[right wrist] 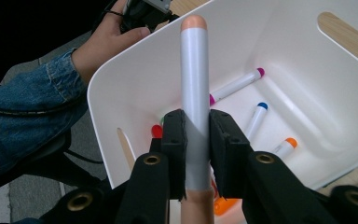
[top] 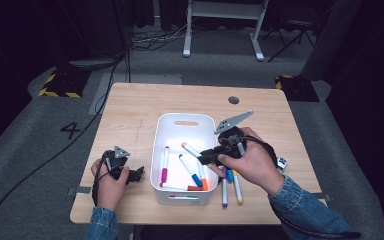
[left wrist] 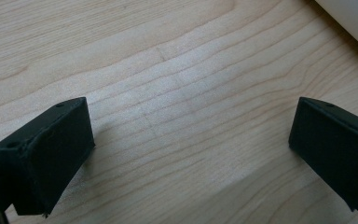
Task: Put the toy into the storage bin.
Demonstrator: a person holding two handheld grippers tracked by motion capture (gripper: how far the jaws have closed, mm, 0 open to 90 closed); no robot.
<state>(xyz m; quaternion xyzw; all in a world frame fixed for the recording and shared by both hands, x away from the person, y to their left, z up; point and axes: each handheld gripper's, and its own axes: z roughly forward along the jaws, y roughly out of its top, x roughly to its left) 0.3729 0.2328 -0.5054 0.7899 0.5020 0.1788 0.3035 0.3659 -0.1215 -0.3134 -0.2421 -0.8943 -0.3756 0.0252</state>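
Right claw [right wrist: 196,140] clamped on peach-capped marker [right wrist: 194,79] over white bin [right wrist: 121,84], marker's lower end hidden, left claw [left wrist: 186,149] agape, empty.

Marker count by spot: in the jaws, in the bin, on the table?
In right gripper jaws: 1 (peach-capped marker)
Lying in white bin: 4 clearly visible (magenta marker, blue marker, orange marker, red marker)
On table beside bin: 3 (purple marker, yellow marker, blue-capped marker)
Total: 8
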